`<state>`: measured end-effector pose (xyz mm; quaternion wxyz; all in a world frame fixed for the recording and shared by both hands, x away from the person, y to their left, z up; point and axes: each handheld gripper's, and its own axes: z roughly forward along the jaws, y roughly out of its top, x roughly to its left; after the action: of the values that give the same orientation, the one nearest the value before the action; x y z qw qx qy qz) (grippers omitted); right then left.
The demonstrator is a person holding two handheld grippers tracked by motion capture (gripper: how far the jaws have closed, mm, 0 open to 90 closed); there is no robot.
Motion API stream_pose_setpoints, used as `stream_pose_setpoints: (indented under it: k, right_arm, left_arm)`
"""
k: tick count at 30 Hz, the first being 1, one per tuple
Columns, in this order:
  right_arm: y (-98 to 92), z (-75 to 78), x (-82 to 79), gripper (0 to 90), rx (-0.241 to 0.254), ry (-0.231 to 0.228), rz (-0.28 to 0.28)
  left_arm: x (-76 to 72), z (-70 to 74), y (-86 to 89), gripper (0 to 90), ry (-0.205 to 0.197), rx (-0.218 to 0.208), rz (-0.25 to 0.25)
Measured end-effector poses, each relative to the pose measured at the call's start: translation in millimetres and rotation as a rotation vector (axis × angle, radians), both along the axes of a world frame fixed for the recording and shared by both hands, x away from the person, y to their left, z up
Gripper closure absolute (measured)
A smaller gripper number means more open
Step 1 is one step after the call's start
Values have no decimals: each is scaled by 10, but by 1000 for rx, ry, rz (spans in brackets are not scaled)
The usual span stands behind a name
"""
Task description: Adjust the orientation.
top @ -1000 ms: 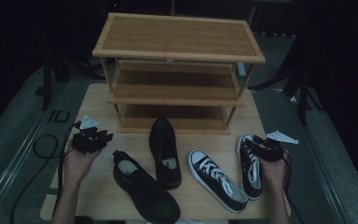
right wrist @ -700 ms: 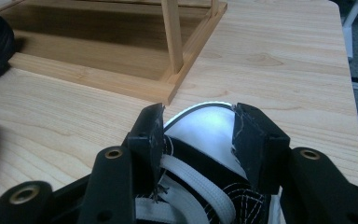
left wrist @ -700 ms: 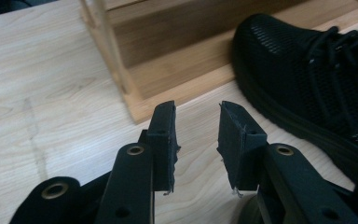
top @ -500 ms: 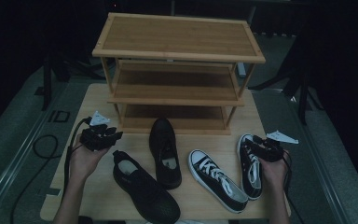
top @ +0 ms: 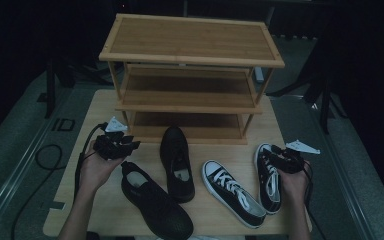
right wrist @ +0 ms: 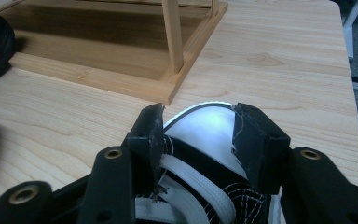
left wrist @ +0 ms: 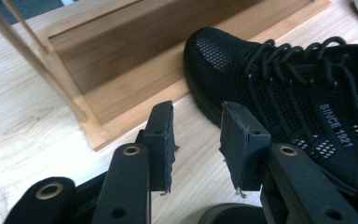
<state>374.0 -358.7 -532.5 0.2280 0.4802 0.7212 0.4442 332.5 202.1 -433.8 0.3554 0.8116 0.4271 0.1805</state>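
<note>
High view: left gripper (top: 114,145), jaws just spreading and empty, hovers beside the rack (top: 190,80). Left gripper view: black mesh shoe (left wrist: 298,102) touches the rack's base. Right gripper view: right gripper (right wrist: 198,135) straddles the sneaker (right wrist: 205,135); squeeze firmly before lifting.

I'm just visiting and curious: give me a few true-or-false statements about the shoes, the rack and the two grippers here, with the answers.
1. Four shoes lie on the table. True.
2. A sneaker sits on the rack. False: its shelves are bare.
3. The left gripper is empty. True: its jaws, just opening, stand apart with nothing between them.
4. The right gripper hangs over a black mesh shoe. False: it straddles the toe of the right sneaker, black with a white cap.
5. One mesh shoe points its toe at the rack. True.
</note>
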Motion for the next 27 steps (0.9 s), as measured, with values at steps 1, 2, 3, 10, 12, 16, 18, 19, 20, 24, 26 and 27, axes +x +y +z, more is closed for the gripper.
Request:
stream_pose_setpoints:
  k: [1, 2, 3, 10, 12, 16, 18, 19, 20, 24, 26, 27]
  right_arm:
    - [0, 0, 0, 531, 0, 0, 0]
    - [0, 0, 0, 531, 1, 0, -1]
    - [0, 0, 0, 531, 0, 0, -1]
    - [0, 0, 0, 531, 0, 0, 0]
    - [0, 0, 0, 531, 0, 0, 0]
    - [0, 0, 0, 531, 0, 0, 0]
    - [0, 1, 1, 530, 0, 1, 0]
    - [0, 1, 1, 531, 0, 0, 1]
    - [0, 1, 1, 530, -1, 1, 1]
    - [-1, 2, 4, 530, -1, 1, 3]
    - [-2, 2, 5, 530, -1, 2, 4]
    - [-3, 3, 6, 530, -1, 2, 5]
  left_arm:
    - [0, 9, -15, 649, 2, 2, -5]
    - [-1, 19, -35, 649, 2, 3, -11]
    - [1, 30, -58, 650, 2, 5, -19]
    - [5, 49, -119, 653, 20, 7, -48]
    - [4, 51, -142, 653, 29, 7, -60]
    - [5, 57, -196, 653, 42, 15, -84]
    - [8, 58, -227, 652, 45, 22, -96]
    - [10, 57, -245, 651, 45, 22, -97]
    - [12, 58, -259, 651, 47, 24, -105]
    - [16, 49, -319, 652, 59, 27, -122]
    - [15, 47, -334, 653, 61, 30, -125]
    - [10, 43, -368, 653, 64, 34, -134]
